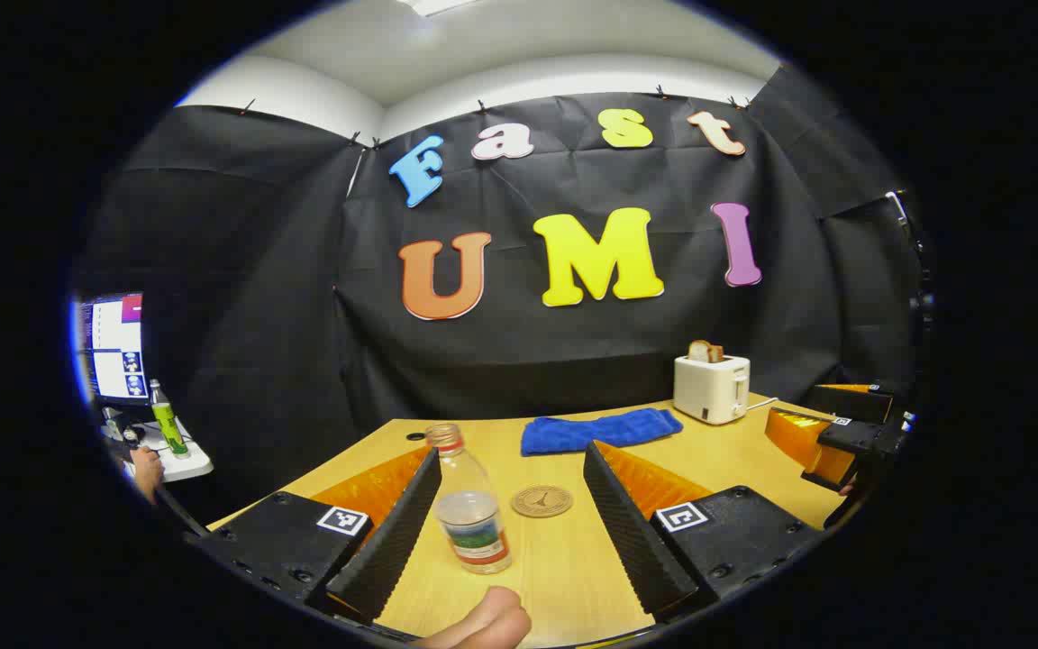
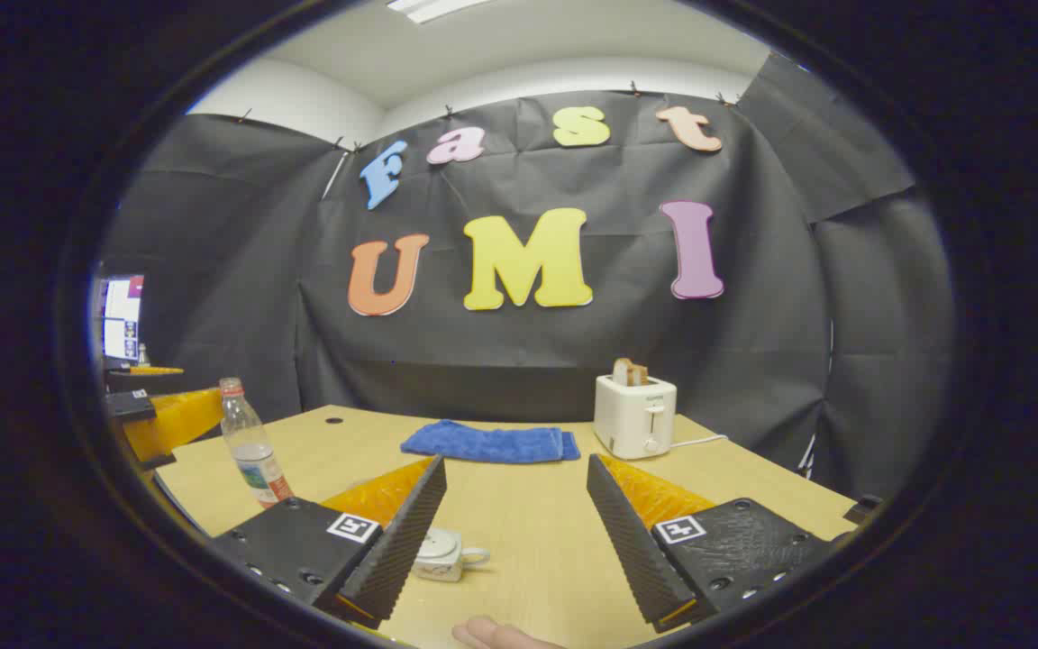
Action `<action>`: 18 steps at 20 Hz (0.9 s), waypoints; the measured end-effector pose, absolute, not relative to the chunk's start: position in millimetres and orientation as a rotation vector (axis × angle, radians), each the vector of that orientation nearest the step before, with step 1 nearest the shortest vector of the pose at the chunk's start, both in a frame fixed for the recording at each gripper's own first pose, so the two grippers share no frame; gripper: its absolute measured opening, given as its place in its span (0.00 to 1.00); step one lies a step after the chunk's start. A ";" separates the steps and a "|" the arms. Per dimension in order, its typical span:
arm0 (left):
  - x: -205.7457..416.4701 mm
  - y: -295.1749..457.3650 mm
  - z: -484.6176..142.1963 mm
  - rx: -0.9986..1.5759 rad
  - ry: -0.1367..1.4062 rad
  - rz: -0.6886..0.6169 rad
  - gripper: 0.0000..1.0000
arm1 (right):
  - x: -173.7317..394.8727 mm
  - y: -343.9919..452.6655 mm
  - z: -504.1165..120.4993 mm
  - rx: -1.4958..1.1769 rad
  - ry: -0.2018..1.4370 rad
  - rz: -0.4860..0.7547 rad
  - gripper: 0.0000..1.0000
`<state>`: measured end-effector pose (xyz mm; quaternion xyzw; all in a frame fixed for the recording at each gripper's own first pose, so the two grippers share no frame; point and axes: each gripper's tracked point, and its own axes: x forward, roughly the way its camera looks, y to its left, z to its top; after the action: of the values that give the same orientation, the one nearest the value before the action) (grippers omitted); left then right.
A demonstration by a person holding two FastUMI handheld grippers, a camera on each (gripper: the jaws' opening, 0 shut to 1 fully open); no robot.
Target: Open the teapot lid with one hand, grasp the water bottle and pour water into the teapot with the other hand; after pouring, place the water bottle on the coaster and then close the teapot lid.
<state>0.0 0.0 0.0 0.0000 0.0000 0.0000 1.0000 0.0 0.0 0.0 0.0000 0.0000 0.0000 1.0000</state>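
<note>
Left gripper (image 1: 510, 509) spread around bottle (image 1: 469, 514), no contact; coaster (image 1: 541, 500) just right. Right gripper (image 2: 514, 523) spread near teapot (image 2: 442, 553).

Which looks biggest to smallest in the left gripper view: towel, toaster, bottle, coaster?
1. Towel and bottle: alike in spread, and the bottle's nearness inflates it, so unranked.
2. Toaster.
3. Coaster.

Bare table (image 2: 519, 523) lies open ahead; towel (image 2: 487, 443) and toaster (image 2: 634, 415) stand well back.
</note>
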 end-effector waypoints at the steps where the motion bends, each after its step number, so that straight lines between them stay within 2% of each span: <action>1: 2.6 10.5 -5.6 -0.014 0.018 0.018 0.99 | 0.7 -1.5 0.7 -0.016 -0.012 -0.020 0.97; 3: 5.5 19.5 -10.0 -0.034 0.017 0.014 1.00 | 2.0 2.7 -3.1 -0.033 -0.021 -0.026 0.95; 5: 9.8 23.8 -19.2 -0.035 0.046 0.014 1.00 | 5.1 0.0 -8.5 -0.030 -0.010 -0.032 0.98; 9: 12.7 22.5 -30.7 -0.015 0.072 0.020 1.00 | 14.2 -3.5 -23.2 -0.017 0.042 -0.035 0.95; 12: 13.5 22.4 -27.9 -0.014 0.061 0.024 1.00 | 15.8 -5.6 -23.9 -0.025 0.049 -0.037 0.97; 16: 16.4 28.6 -33.0 -0.043 0.074 0.030 1.00 | 16.3 -4.6 -27.0 -0.029 0.049 -0.033 0.93; 18: 18.1 31.2 -35.8 -0.053 0.084 0.035 1.00 | 18.9 -3.5 -31.5 -0.027 0.063 -0.023 0.95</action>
<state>18.1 31.2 -35.8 -0.0264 0.0421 0.0176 0.9986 18.9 -3.5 -31.5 -0.0135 0.0317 -0.0115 0.9993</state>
